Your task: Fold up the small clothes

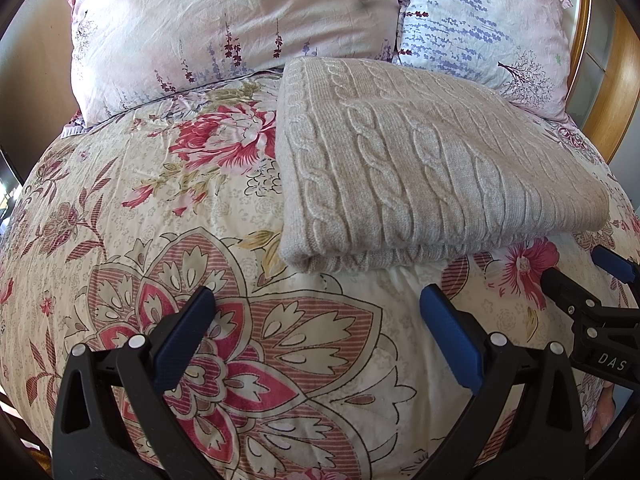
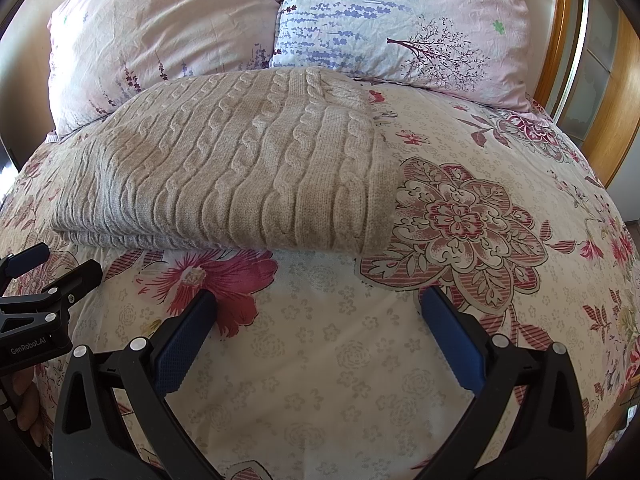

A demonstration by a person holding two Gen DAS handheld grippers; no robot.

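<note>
A floral cotton duvet spreads wide and wrinkled under me, two pale printed pillows at its head. On it lies the beige cable-knit sweater, folded into a thick rectangle, ropey ridges running lengthwise. My left gripper and right gripper hover near its front edge, blue-padded jaws spread wide, holding nothing.

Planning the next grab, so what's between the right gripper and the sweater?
Nothing but bare floral duvet lies between the right gripper and the folded sweater, as the right wrist view shows.
</note>
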